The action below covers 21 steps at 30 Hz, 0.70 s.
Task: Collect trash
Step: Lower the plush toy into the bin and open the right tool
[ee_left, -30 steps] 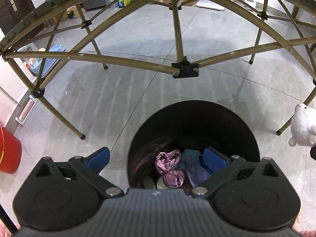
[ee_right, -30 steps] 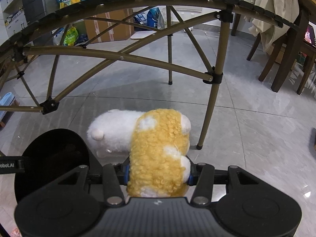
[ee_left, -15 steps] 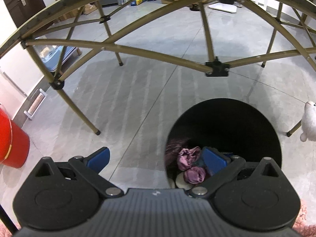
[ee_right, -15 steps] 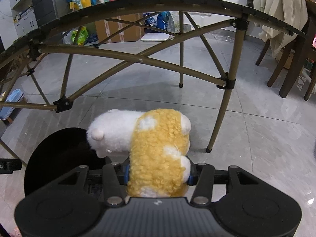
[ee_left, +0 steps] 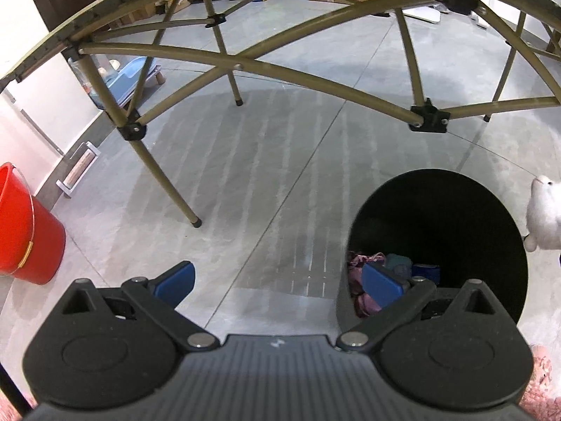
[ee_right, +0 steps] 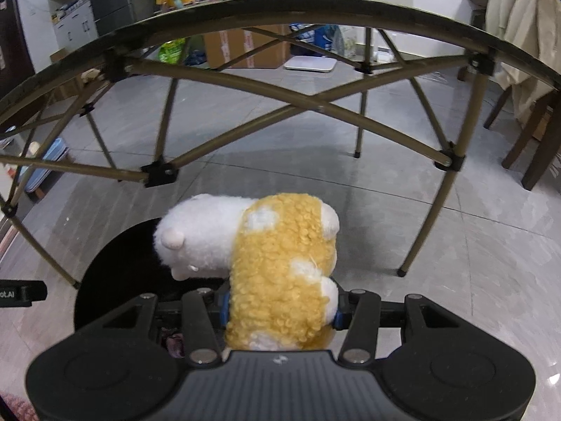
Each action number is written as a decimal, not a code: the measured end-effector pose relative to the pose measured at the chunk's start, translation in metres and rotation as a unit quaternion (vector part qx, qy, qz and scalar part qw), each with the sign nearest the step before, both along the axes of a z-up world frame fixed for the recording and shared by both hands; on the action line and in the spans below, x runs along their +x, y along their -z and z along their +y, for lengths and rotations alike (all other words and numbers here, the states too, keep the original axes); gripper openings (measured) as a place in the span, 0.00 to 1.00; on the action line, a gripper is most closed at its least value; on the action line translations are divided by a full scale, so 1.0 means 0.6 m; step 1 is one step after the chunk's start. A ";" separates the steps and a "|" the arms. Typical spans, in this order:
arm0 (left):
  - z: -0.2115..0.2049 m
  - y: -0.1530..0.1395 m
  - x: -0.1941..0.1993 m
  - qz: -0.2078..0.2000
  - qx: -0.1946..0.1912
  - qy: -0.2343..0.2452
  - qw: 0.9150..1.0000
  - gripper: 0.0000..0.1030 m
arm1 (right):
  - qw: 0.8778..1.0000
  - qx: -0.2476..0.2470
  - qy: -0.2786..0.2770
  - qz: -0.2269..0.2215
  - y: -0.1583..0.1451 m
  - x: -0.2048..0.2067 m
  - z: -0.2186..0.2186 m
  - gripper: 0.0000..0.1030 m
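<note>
A round black bin (ee_left: 455, 217) stands on the grey floor, holding purple and blue crumpled items (ee_left: 364, 273). My left gripper (ee_left: 277, 280) is open and empty, left of the bin, its right finger over the bin's rim. My right gripper (ee_right: 280, 310) is shut on a yellow and white plush sheep (ee_right: 277, 263). The sheep's white head hangs over the bin's right edge (ee_right: 115, 273). The head also shows at the right edge of the left wrist view (ee_left: 545, 217).
A folding table frame with tan legs (ee_left: 164, 179) and cross bars (ee_right: 315, 105) spans above the floor. A red bucket (ee_left: 24, 231) stands at the left. A wooden chair (ee_right: 536, 133) and draped cloth are at the right. Boxes and bags line the far wall.
My left gripper has moved left, away from above the bin, staying open. My right gripper has carried the plush sheep left, so its head now hangs over the bin.
</note>
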<state>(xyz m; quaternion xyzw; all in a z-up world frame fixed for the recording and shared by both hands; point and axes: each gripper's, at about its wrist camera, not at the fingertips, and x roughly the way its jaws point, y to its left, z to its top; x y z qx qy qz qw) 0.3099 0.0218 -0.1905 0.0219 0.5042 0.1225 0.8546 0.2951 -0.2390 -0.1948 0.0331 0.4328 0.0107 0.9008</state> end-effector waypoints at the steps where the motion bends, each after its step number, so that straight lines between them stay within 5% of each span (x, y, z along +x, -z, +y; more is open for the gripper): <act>1: 0.007 0.000 -0.002 0.001 0.000 -0.003 1.000 1.00 | 1.000 0.000 -0.005 0.002 0.001 0.001 0.007 0.46; 21: 0.112 0.012 -0.029 0.020 -0.005 -0.054 0.998 1.00 | 0.995 -0.008 -0.085 0.050 0.036 0.031 0.151 0.46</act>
